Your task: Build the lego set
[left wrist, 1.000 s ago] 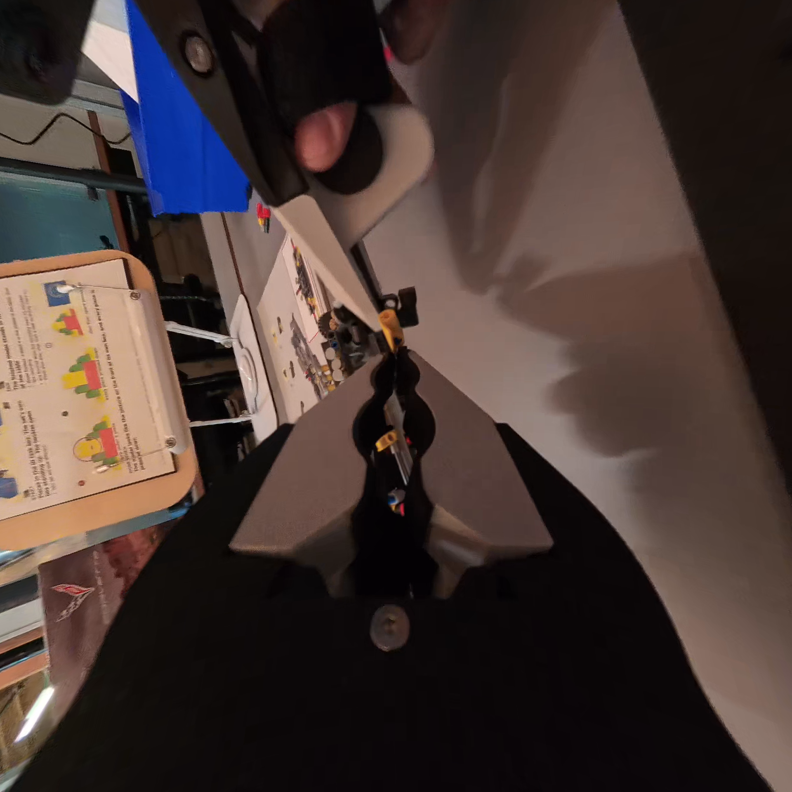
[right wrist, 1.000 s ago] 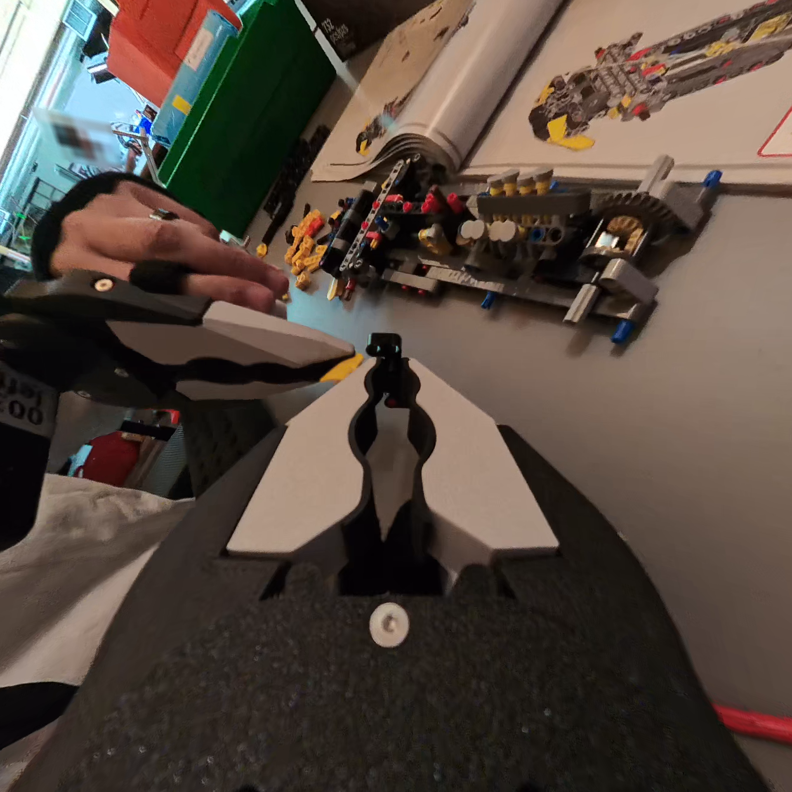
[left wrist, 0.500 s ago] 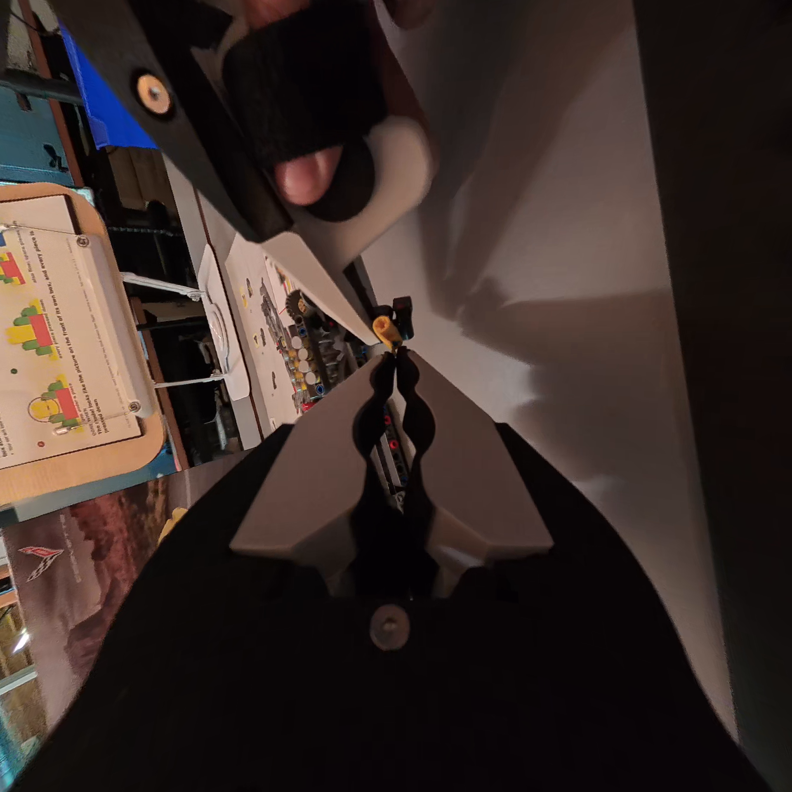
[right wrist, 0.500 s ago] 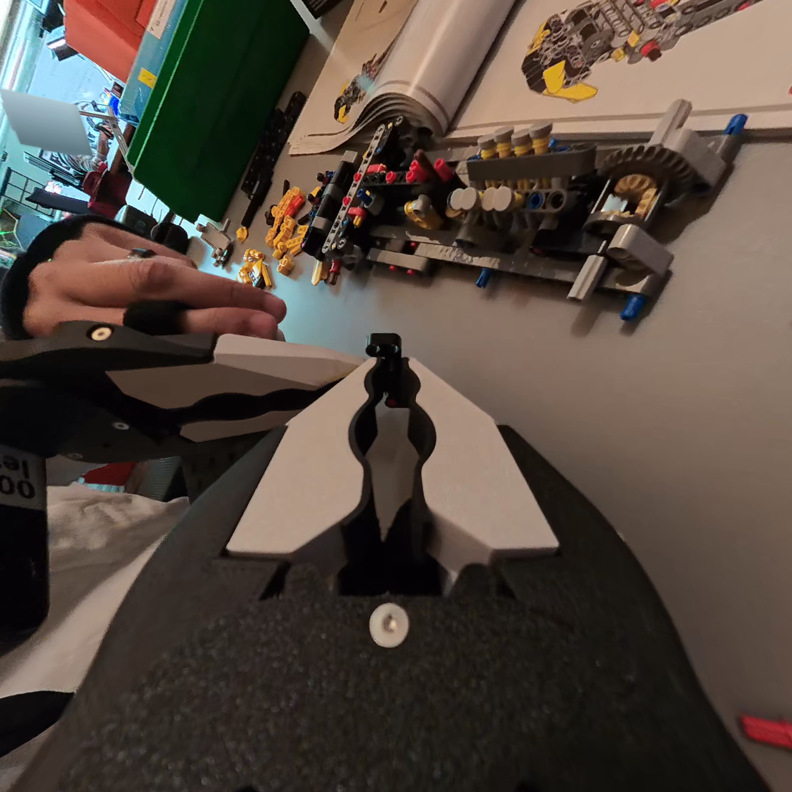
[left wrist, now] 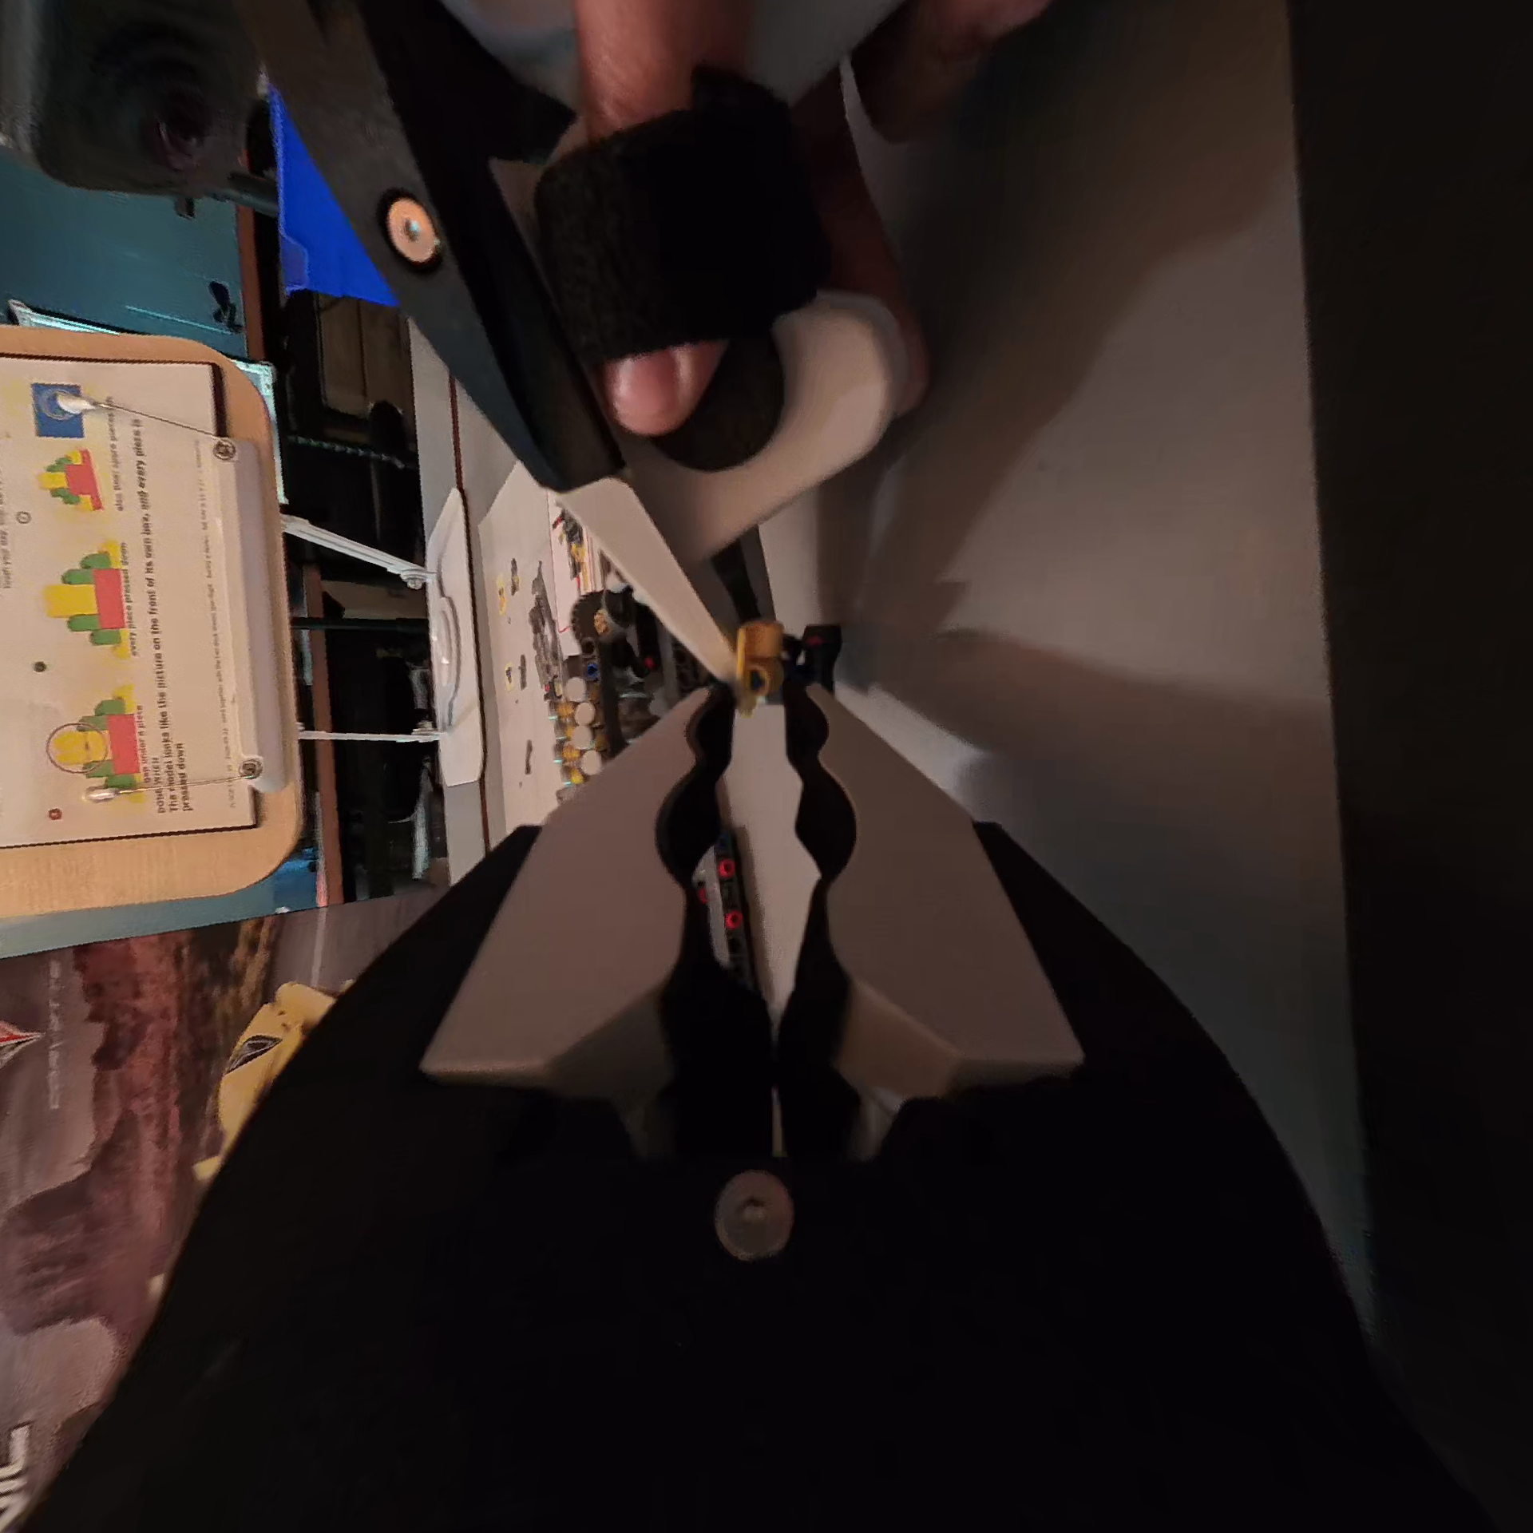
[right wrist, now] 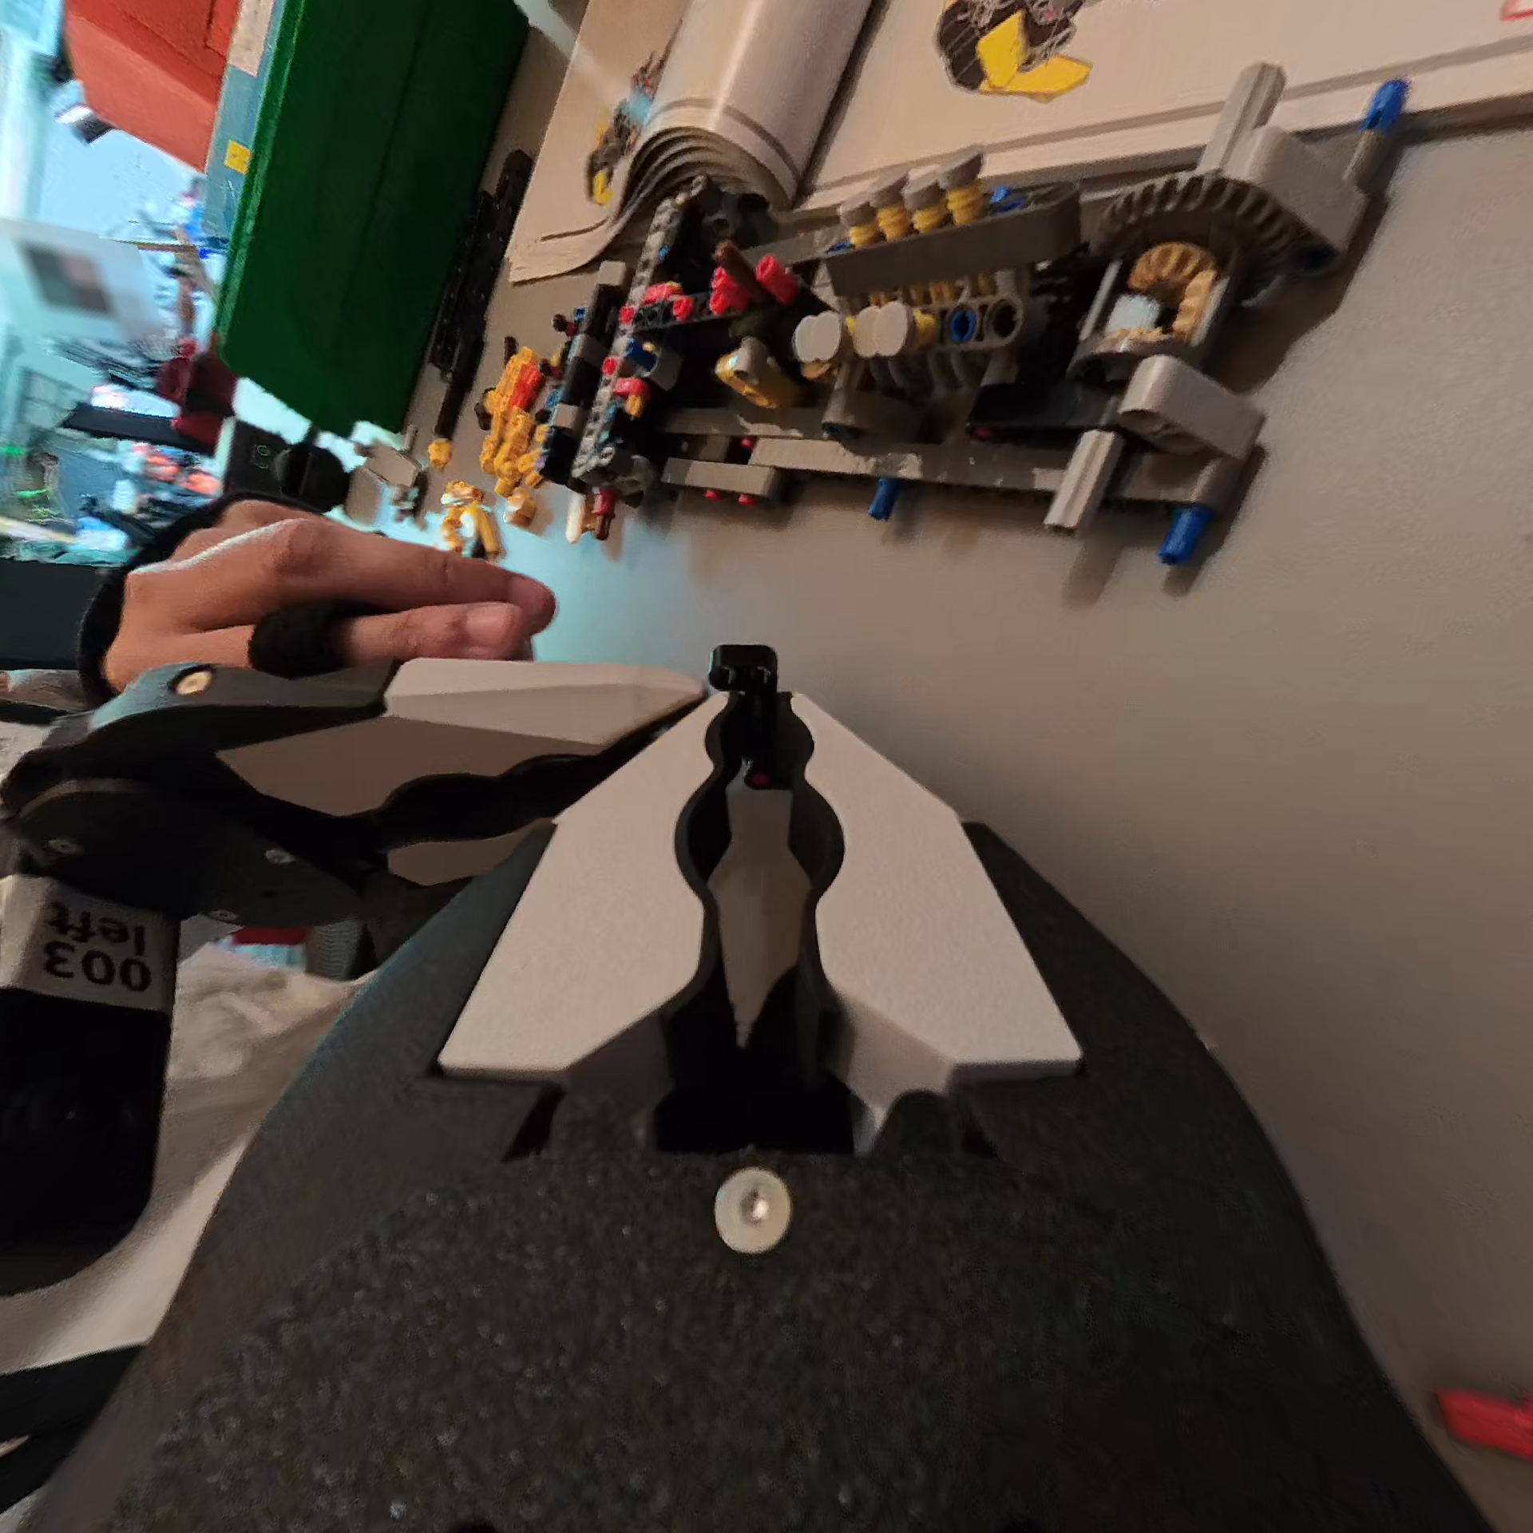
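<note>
1. Fingers of the right gripper (right wrist: pixel 751 693): drawn close, pinching a small black lego piece (right wrist: pixel 744 665) at the tips; its head sticks out past them, long axis along the fingers, a red spot lower on it between the pads.
2. Fingers of the left gripper (left wrist: pixel 759 693): close at the tips, pinching a small yellow lego piece (left wrist: pixel 756 659); whether they are pressed fully tight cannot be told. In the right wrist view this gripper comes in from the left, tips just beside the black piece.
3. Black and yellow pieces: held just beside each other above the grey table (right wrist: pixel 1244 747); contact between them cannot be told.
4. Partly built lego chassis (right wrist: pixel 954 348): flat on the table, long axis running left to right in the right wrist view, gear end to the right, blue pins along its near edge.
5. Loose yellow and red pieces (right wrist: pixel 506 423): heaped on the table at the chassis's left end.
6. Instruction booklet (right wrist: pixel 829 99): open, just behind the chassis.
7. Green bin (right wrist: pixel 357 207): far left, contents not visible.
8. Red strip (right wrist: pixel 1485 1418): on the table, lower right.
</note>
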A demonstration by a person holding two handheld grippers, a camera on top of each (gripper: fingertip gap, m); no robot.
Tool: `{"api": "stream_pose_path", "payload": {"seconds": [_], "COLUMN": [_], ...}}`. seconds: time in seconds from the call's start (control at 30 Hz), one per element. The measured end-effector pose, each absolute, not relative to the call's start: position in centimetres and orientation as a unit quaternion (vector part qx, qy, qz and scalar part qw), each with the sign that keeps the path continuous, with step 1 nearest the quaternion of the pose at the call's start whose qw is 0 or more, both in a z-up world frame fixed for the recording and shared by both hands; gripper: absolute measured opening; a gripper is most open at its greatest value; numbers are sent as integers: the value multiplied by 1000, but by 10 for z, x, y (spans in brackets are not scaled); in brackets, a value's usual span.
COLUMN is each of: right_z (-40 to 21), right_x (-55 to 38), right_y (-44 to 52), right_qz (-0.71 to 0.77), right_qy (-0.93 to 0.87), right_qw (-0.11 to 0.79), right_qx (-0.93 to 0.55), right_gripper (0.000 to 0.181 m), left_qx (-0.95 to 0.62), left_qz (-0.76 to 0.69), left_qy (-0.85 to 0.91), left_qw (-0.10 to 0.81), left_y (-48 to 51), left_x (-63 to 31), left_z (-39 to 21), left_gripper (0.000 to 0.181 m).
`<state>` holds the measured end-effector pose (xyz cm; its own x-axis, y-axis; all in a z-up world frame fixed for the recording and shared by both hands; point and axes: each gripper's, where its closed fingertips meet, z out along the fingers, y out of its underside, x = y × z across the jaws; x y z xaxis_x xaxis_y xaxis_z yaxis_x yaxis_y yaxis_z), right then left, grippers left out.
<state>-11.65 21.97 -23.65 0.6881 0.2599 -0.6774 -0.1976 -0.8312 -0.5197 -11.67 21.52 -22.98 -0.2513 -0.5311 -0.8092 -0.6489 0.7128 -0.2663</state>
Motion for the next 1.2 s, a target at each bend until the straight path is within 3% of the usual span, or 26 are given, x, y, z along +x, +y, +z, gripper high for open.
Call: {"api": "stream_pose_path", "payload": {"seconds": [0.4,0.6,0.73,1.03,1.2], "right_z": [-237,-236,-236,-232,-231], "right_x": [-113,-105,-107,-109,-109], "right_y": [222,227,227,226,226], "right_qz": [412,392,386,399,402], "right_qy": [2,3,-11,-14,-13], "right_qw": [287,310,311,317,319], "right_qx": [-865,-866,-868,-860,-858], "right_gripper": [6,6,6,6,6], "left_qx": [-381,-495,-523,-495,-442], "left_qz": [18,-53,-61,-59,-82], "left_qy": [786,777,764,783,835], "left_qw": [486,386,372,371,318], "left_y": [207,201,195,188,182], "left_x": [-116,-148,-163,-167,-151], "left_z": [-230,-250,-250,-240,-236], "left_gripper": [0,0,1,11,10]}}
